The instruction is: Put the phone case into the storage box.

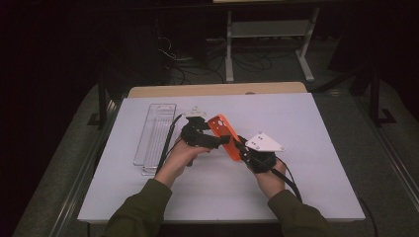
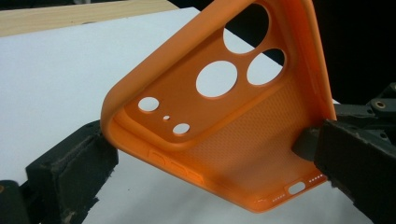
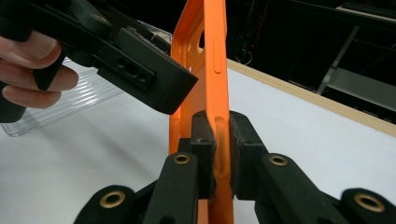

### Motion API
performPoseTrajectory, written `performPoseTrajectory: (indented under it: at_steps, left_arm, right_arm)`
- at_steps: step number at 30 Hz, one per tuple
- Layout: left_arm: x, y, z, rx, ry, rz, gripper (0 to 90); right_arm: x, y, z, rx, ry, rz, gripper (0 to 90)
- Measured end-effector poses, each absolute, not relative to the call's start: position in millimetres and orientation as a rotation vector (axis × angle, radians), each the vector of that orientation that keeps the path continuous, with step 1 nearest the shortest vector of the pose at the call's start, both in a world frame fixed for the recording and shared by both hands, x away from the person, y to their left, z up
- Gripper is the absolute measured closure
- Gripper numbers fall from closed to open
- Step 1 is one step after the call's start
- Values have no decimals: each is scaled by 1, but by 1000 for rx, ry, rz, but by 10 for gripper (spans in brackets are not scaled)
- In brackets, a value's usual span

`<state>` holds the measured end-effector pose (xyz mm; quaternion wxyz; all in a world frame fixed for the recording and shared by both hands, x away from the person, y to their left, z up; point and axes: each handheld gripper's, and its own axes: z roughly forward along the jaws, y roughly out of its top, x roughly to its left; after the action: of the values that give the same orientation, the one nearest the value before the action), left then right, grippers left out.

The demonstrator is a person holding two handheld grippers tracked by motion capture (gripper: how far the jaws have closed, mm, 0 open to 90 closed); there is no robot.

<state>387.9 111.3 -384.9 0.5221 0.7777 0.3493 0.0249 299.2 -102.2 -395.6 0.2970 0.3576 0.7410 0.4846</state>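
I hold orange phone case point(image 1: 225, 136) mid-frame, clear of table | right gripper point(image 3: 219, 154) clamps its edge | left gripper point(image 2: 205, 154) spans its width, pads touching both rims, to steady it

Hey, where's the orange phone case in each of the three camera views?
High view: orange phone case at centre, lifted between both grippers.
Left gripper view: fills the middle, inside facing the camera.
Right gripper view: edge-on, upright at centre.
Shared landmark: the clear plastic tray, also in the right gripper view.
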Motion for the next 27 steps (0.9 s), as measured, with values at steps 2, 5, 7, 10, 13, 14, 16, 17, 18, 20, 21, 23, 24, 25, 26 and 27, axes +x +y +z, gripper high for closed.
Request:
performPoseTrajectory:
  at_steps: [2, 5, 7, 10, 13, 14, 16, 17, 18, 20, 21, 23, 24, 25, 26, 27]
  left_arm:
    - [388, 111, -385, 1859, 838, 56, 0]
    - [388, 110, -385, 1852, 834, 51, 0]
    - [388, 110, -386, 1849, 835, 46, 0]
    - [388, 109, -386, 1844, 837, 39, 0]
    - [387, 109, -386, 1845, 836, 41, 0]
    - [388, 109, -386, 1840, 841, 39, 0]
    - [388, 109, -386, 1829, 850, 35, 0]
    - [388, 110, -386, 1827, 849, 31, 0]
    - [388, 110, -386, 1826, 848, 27, 0]
    - [388, 111, -386, 1814, 856, 15, 0]
    - [389, 112, -386, 1812, 854, 14, 0]
    - [389, 112, -386, 1795, 867, 3, 0]
    - [390, 113, -385, 1801, 866, 2, 0]
    - [390, 113, -386, 1795, 868, -1, 0]
    - [390, 113, -386, 1796, 868, 0, 0]
    - [390, 113, -386, 1797, 870, -1, 0]
  right_arm:
    - [299, -102, -396, 950, 1970, 1286, 801]
    - [299, -102, -396, 950, 1971, 1284, 801]
    - [301, -102, -396, 912, 1959, 1281, 801]
    - [300, -101, -397, 927, 1963, 1281, 801]
    - [301, -101, -398, 910, 1965, 1276, 801]
    - [301, -101, -398, 910, 1968, 1277, 801]
    - [301, -100, -399, 911, 1974, 1272, 800]
    - [300, -99, -400, 923, 1982, 1271, 800]
    - [300, -98, -400, 923, 1986, 1268, 800]
    - [298, -96, -401, 941, 2001, 1261, 799]
    - [298, -96, -402, 940, 2010, 1258, 799]
    - [298, -94, -403, 929, 2015, 1253, 798]
    - [298, -93, -404, 928, 2021, 1246, 798]
    - [297, -92, -404, 932, 2026, 1246, 797]
    - [297, -91, -405, 923, 2031, 1242, 796]
    - [297, -90, -405, 917, 2035, 1234, 796]
